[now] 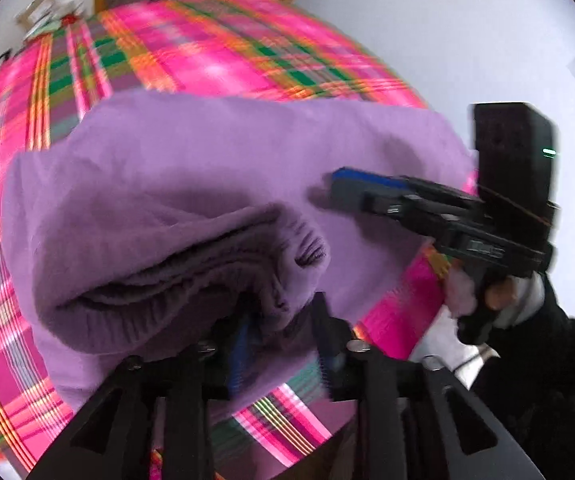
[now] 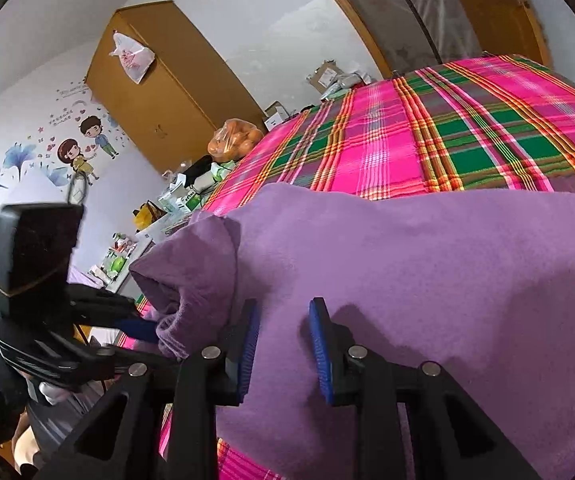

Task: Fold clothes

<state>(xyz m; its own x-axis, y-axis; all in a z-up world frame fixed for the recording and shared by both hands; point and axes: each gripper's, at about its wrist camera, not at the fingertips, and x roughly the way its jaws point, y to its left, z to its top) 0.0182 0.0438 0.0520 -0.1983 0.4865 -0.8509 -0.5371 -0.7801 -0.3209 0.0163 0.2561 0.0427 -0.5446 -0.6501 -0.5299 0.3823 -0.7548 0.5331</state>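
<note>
A purple knit garment lies spread on a bed with a pink plaid cover. A bunched fold with a ribbed cuff stands up from it. This fold sits between the fingers of my left gripper, whose jaws stand apart with a dark gap beside the left pad. In the right wrist view the same fold rises beside the left gripper. My right gripper is open low over the flat garment, with nothing pinched. Seen from the left wrist, the right gripper reaches in from the right.
A person's hand holds the right gripper past the bed's edge. Beyond the plaid cover stand a wooden wardrobe, a bag of oranges and a cluttered side table. A wall with stickers is at left.
</note>
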